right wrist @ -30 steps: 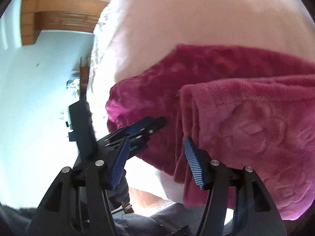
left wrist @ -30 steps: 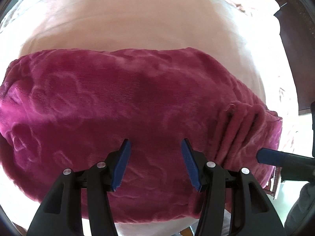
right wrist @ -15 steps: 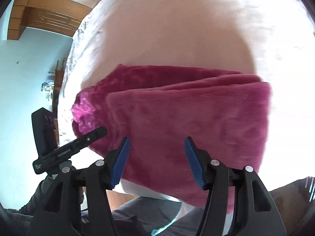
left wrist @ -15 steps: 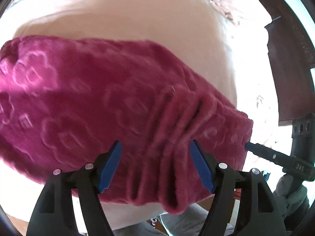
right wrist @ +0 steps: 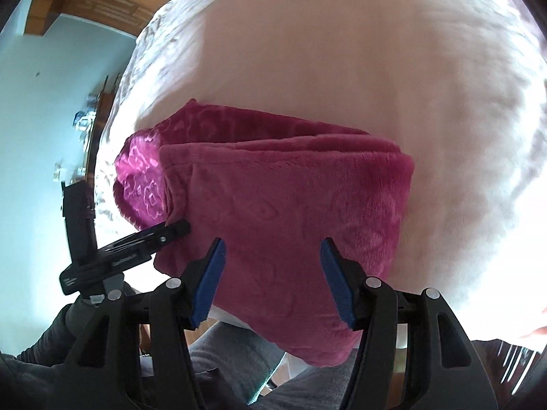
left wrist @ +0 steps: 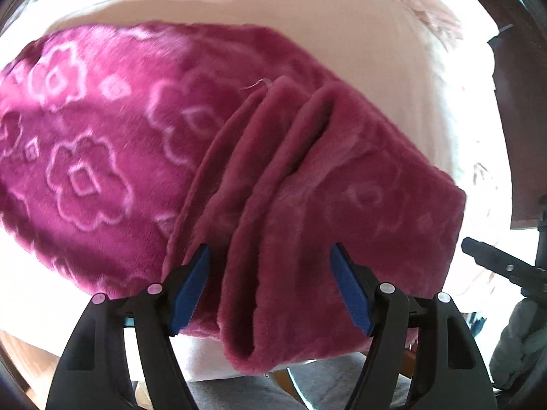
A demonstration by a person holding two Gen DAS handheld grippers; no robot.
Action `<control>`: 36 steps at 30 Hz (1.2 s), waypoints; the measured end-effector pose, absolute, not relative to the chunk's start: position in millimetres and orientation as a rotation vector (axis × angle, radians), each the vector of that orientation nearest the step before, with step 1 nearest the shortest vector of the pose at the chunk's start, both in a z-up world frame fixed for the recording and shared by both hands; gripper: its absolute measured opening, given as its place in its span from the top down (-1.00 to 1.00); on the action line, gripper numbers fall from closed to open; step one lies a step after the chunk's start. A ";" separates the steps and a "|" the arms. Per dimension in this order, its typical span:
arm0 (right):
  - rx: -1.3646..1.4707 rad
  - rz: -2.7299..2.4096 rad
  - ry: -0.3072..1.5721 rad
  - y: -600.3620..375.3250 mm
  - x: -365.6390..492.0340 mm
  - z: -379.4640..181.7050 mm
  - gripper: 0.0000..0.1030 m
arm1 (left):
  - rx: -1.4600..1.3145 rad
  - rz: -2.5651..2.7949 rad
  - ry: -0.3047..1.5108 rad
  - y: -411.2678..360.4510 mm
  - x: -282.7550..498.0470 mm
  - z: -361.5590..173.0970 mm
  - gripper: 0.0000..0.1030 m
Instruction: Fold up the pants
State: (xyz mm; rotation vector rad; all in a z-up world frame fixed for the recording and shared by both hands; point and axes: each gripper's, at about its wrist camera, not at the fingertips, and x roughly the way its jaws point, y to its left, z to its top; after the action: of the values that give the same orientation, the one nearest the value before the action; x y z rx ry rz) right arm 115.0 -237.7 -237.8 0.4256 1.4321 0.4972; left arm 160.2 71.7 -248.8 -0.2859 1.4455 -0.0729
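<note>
Magenta fleece pants with a pale flower pattern lie folded on a pale pink bed sheet. Several stacked fold edges run toward the bed's front edge. My left gripper hangs over those folds, jaws wide, pads not pressing the cloth. In the right wrist view the pants show a smooth folded end reaching over the bed's edge. My right gripper stands open above that end, nothing pinched. One left-gripper finger shows beside the pants' left side.
The sheet spreads far behind the pants. Dark wooden furniture stands right of the bed. A blue wall and wood panelling lie to the left. A person's grey trousers are below the bed edge.
The left gripper slid right along the pants to the stacked folds, and its jaws widened. The right gripper shifted over the folded end, jaws unchanged. The pants stayed flat on the bed.
</note>
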 end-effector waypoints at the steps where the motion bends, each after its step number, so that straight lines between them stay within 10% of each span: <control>1: 0.419 0.508 1.433 -237.9 116.4 -237.6 -0.15 | -0.287 -0.067 1.450 71.4 157.6 -252.0 -0.27; 5: 0.386 0.551 1.440 -230.3 125.7 -238.9 -0.15 | -0.310 -0.060 1.432 85.7 148.7 -251.1 0.71; 7: 0.356 0.582 1.437 -224.2 129.8 -236.6 -0.15 | -0.310 -0.045 1.383 91.3 145.9 -238.2 0.75; 19: 0.193 0.817 1.414 -137.7 155.2 -226.0 -0.16 | -0.319 0.082 1.356 117.3 134.5 -241.7 0.68; 27: 0.068 0.829 1.453 -42.6 188.4 -253.6 -0.15 | -0.336 0.142 1.358 127.9 117.8 -248.7 -0.12; 36: -0.047 0.723 1.507 -23.8 199.5 -300.6 -0.03 | -0.345 0.158 1.378 159.0 80.1 -258.5 -0.21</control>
State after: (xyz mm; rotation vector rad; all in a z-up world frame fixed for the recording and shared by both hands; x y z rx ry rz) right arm 199.5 -23.8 -300.6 -0.0471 1.5075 0.7226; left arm 80.1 159.0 -258.5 -0.3446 1.3785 0.1582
